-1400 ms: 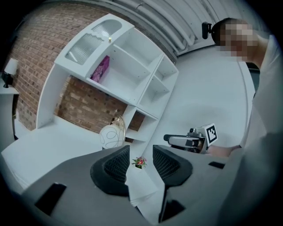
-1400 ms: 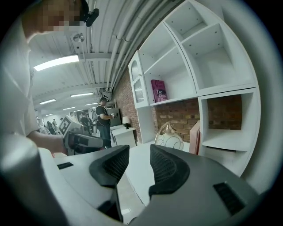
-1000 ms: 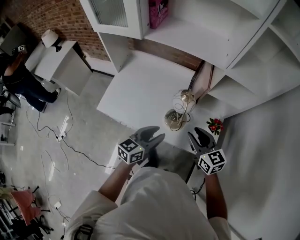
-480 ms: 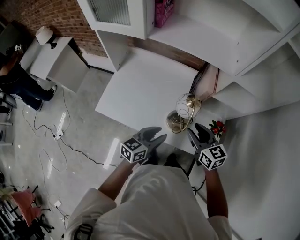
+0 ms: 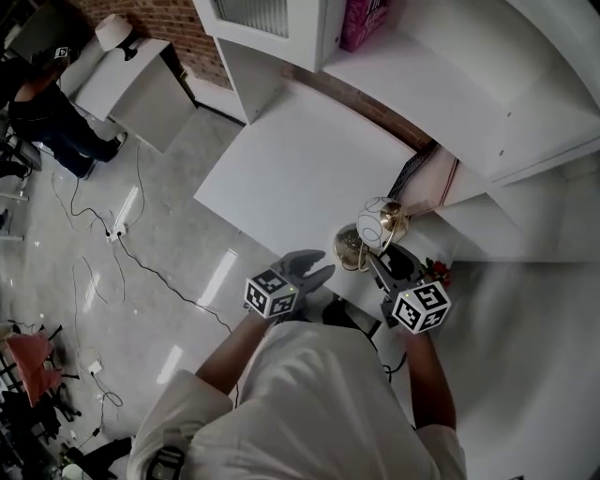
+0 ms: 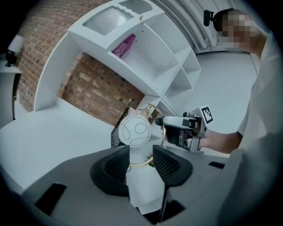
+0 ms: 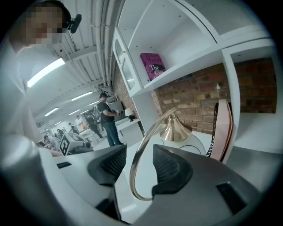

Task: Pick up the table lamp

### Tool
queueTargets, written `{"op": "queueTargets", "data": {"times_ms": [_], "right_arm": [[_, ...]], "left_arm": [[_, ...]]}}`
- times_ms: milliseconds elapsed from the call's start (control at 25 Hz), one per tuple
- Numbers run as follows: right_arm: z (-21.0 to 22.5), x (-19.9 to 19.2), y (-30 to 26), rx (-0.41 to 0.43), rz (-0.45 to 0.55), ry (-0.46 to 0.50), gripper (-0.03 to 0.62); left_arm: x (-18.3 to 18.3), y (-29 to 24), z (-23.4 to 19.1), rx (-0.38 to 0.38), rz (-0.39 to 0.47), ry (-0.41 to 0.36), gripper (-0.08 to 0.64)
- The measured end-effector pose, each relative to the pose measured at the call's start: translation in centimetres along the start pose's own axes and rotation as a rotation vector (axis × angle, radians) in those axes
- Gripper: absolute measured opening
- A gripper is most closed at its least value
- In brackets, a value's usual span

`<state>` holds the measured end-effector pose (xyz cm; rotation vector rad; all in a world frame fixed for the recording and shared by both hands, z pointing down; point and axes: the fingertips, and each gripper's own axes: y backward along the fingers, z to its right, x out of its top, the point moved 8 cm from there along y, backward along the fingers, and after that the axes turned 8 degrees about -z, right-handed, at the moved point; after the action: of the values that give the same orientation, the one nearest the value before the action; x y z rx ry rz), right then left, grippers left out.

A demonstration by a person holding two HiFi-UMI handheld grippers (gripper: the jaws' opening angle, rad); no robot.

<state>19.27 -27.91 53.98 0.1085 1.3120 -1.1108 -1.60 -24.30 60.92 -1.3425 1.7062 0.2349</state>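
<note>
White table (image 5: 281, 178): table lamp (image 5: 377, 225) stands at its right corner, just beside shelf unit (image 5: 487, 112). Both grippers nearer lamp than second ago. Right gripper (image 5: 389, 262): jaws opening, brass arc (image 7: 140, 154) between them, pads not pressing, so nothing grasped. Left gripper (image 5: 317, 268): jaws half apart, empty, lamp globe (image 6: 135, 129) ahead. Judgement: approach nearly over, clench on arc comes next.

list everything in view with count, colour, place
table lamp: 1, gold and white, on desk
desk: 1, white, centre
shelf unit: 1, white, above desk
book: 1, pink, on shelf
flowers: 1 bunch, red, right of lamp
board: 1, pinkish, leaning behind lamp
cables: several, dark, on floor
bystander: 1, dark clothes, far left
left hand-held gripper: 1, grey, jaws apart, empty
right hand-held gripper: 1, grey, jaws opening, lamp's gold arc between them
</note>
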Motion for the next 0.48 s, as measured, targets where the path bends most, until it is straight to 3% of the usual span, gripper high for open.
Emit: {"op": "queueTargets", "data": {"times_ms": [480], "right_arm": [[1.3, 1.1, -3.5, 0.248, -0.043, -0.126, 0.195]], "left_arm": [[-3.5, -4.1, -2.2, 0.071, 0.043, 0.122, 0.167]]}}
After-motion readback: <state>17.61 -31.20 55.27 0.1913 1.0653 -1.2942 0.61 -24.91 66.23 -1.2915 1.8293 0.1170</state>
